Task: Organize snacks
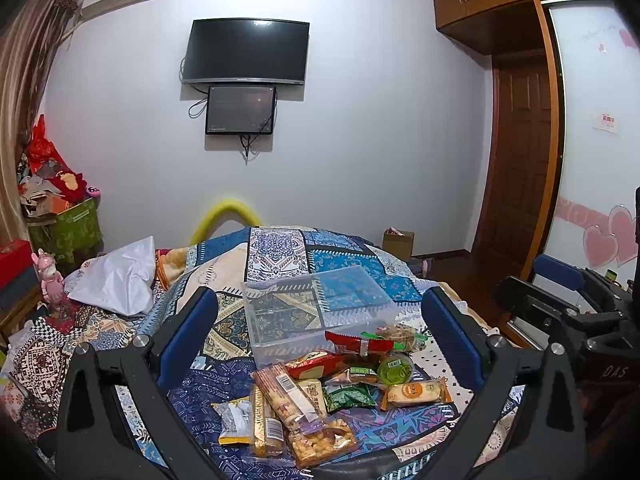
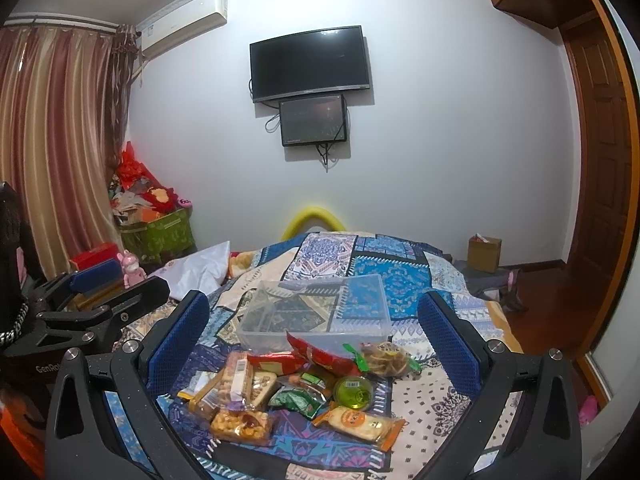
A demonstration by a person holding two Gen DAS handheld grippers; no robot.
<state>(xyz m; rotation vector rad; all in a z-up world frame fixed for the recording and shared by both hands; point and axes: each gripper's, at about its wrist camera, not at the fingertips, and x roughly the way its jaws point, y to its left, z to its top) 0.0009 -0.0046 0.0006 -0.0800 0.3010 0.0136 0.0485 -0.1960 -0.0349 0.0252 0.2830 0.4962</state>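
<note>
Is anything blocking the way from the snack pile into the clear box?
Nothing visible. The clear box sits open-topped and empty just behind the snack pile. A red packet leans against its near wall. Both grippers, left and right, hover open above.

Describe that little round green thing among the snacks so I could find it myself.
Start at the clear plastic box on the patchwork quilt; the snack pile lies just in front. At the pile's right side sits the small round translucent green cup, the only round item among flat wrappers.
</note>
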